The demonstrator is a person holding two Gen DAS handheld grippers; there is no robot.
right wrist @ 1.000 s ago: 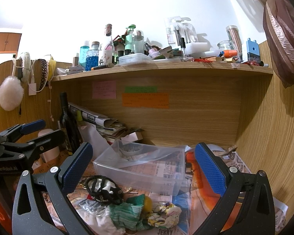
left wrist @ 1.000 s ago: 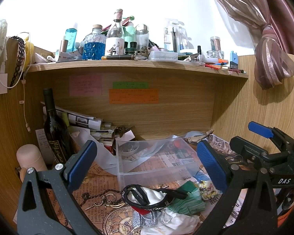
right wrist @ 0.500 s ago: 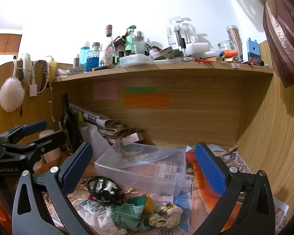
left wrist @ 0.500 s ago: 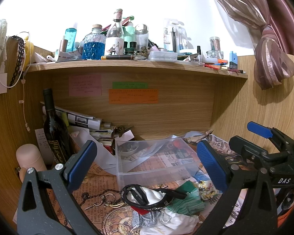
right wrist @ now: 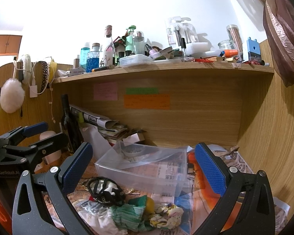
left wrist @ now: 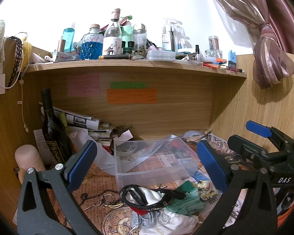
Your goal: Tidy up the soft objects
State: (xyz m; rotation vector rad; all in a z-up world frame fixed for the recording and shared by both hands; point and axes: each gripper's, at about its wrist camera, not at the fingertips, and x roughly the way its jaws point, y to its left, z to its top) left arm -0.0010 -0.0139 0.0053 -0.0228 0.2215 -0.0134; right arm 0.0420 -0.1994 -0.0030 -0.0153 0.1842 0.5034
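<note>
A heap of soft items lies on the desk in front of a clear plastic bin [left wrist: 152, 162]: a black headband [left wrist: 147, 193] on white cloth, a green striped cloth [left wrist: 184, 201], a floral scrunchie [left wrist: 205, 190] and a silver glitter piece [left wrist: 145, 218]. The right wrist view shows the same bin [right wrist: 145, 166], headband [right wrist: 103, 190], green cloth [right wrist: 129, 215] and scrunchie [right wrist: 166, 217]. My left gripper [left wrist: 147, 162] is open and empty above the heap. My right gripper [right wrist: 143, 166] is open and empty, also seen from the left wrist view [left wrist: 264, 146].
A dark wine bottle [left wrist: 53, 131], a pink cylinder [left wrist: 29, 158] and stacked papers [left wrist: 84, 121] stand at the back left. A crowded shelf [left wrist: 135, 62] hangs overhead. Wooden walls close in left and right. Newspaper-print paper [left wrist: 96, 188] covers the desk.
</note>
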